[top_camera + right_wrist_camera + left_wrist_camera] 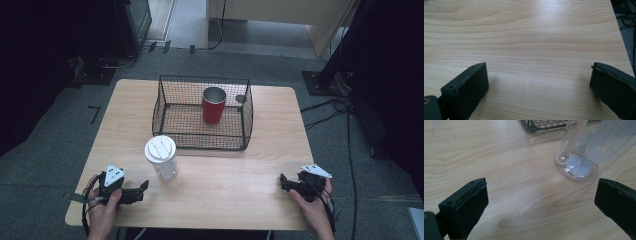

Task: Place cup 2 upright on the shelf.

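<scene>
A clear plastic cup (162, 158) with a white lid stands on the wooden table (235, 195), just in front of a black wire basket (175, 122). Inside the basket stands a red cup (213, 105), upright with its mouth open. My left gripper (141, 191) rests near the table's front left, open, a short way from the clear cup. In the left gripper view the clear cup's base (577, 167) lies ahead and to the right of my left gripper (541, 202). My right gripper (284, 183) is open near the front right, over bare wood (536, 50).
The basket's corner (531, 127) shows at the top of the left gripper view. The table's right edge (621, 37) runs close to the right gripper. Cables (345, 120) and dark stands sit on the grey floor around the table.
</scene>
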`<state>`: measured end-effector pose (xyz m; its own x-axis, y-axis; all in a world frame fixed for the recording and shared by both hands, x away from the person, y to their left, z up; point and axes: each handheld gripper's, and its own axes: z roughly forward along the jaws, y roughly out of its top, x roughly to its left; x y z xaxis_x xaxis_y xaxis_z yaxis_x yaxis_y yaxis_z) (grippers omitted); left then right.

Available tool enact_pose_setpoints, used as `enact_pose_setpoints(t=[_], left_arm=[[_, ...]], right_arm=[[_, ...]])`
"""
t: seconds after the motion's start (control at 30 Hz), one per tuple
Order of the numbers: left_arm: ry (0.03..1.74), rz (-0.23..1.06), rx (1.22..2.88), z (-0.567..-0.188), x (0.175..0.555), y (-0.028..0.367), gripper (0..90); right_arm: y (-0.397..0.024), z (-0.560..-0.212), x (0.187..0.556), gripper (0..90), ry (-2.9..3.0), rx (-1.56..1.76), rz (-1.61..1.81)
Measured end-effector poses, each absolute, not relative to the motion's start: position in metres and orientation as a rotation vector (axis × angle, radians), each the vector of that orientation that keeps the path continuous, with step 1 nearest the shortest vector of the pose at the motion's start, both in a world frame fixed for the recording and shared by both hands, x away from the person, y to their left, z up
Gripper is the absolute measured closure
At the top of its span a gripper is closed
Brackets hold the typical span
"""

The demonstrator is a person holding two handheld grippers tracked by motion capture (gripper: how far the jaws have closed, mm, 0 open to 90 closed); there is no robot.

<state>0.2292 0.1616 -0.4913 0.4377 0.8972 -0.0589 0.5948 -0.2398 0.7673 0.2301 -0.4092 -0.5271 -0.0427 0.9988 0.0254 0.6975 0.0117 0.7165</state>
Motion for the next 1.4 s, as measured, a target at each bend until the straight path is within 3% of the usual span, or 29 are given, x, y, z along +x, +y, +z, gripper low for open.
enact_pose_setpoints(t=[0.7,1.4], left_arm=[[1.145,0.437,1.918,-0.465,0.240,0.114,0.0],[1.119,0.483,1.840,-0.448,0.254,0.093,0.0]], right_arm=[[-0.409,-0.527,0.230,1.7,1.792,1.736,0.783],[-0.409,-0.527,0.230,1.8,1.791,1.736,0.783]])
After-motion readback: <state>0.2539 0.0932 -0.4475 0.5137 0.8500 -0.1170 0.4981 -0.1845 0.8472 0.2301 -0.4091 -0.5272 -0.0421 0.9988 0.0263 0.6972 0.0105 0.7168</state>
